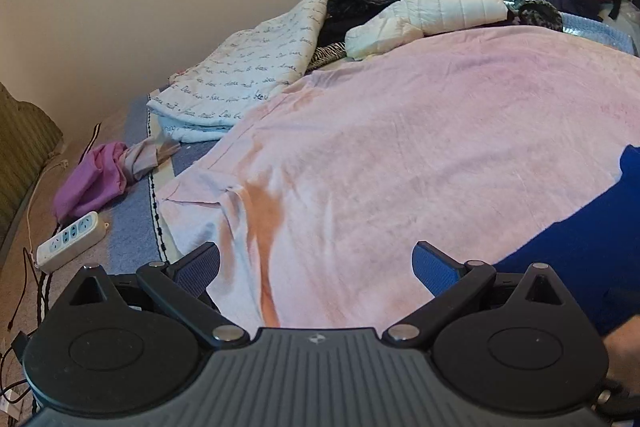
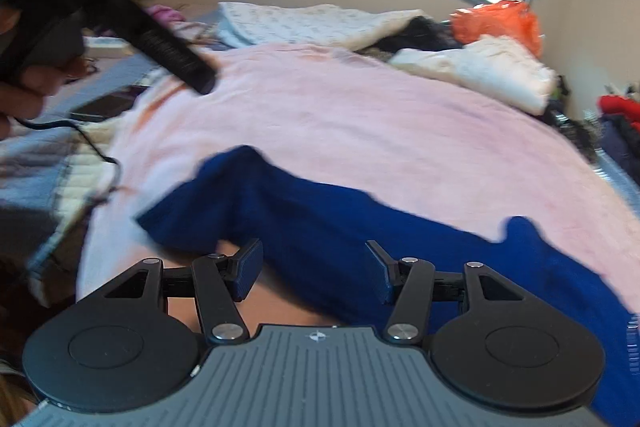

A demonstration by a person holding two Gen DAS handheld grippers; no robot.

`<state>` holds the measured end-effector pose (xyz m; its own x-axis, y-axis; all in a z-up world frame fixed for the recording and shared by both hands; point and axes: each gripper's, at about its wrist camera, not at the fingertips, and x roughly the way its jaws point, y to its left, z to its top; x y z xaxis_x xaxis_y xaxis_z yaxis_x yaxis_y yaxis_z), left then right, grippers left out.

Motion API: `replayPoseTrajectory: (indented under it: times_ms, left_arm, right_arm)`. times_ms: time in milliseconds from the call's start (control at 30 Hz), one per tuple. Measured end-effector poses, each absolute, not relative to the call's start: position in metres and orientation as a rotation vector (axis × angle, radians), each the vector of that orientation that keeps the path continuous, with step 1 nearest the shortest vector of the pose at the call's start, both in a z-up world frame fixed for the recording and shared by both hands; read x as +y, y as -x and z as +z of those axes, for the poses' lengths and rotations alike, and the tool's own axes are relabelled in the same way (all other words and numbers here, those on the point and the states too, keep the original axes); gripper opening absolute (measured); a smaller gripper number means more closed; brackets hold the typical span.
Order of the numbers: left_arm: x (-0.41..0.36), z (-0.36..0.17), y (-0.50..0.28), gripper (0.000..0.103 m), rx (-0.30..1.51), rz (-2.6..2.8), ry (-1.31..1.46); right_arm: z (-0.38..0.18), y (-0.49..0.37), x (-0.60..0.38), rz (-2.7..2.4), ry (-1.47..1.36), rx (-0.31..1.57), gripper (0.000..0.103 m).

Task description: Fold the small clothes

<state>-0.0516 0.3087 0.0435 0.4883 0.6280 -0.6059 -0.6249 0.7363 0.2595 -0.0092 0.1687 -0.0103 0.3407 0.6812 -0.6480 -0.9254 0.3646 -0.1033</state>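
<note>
The blue garment (image 2: pixel 320 223) is a deep royal-blue piece of soft knit-looking cloth, lying unfolded on the pink blanket (image 2: pixel 360 115) that covers the bed. In the right wrist view it stretches as 1 long band from a bunched, raised end at the left, near the blanket's edge, across and down toward the lower right, its upper edge wavy and uneven. The picture is blurred, so its cut and seams cannot be told. In the left wrist view only 1 portion of it (image 1: pixel 580 247) shows, at the right edge, flat on the blanket.
</note>
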Motion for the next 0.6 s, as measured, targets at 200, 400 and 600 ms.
replayPoseTrajectory:
  times_ms: [200, 400, 600]
  left_arm:
    - [0.326, 0.066, 0.063, 0.103, 0.674, 0.791, 0.015]
    - [0.343, 0.071, 0.071, 0.103, 0.649, 0.816, 0.05]
    - [0.35, 0.063, 0.072, 0.103, 0.667, 0.813, 0.086]
  right_arm:
    - [-0.023, 0.0, 0.204, 1.219, 0.308, 0.791, 0.068]
    - [-0.012, 0.031, 0.232, 1.573, 0.125, 0.834, 0.069]
    - [0.007, 0.015, 0.203, 1.41, 0.183, 0.706, 0.073]
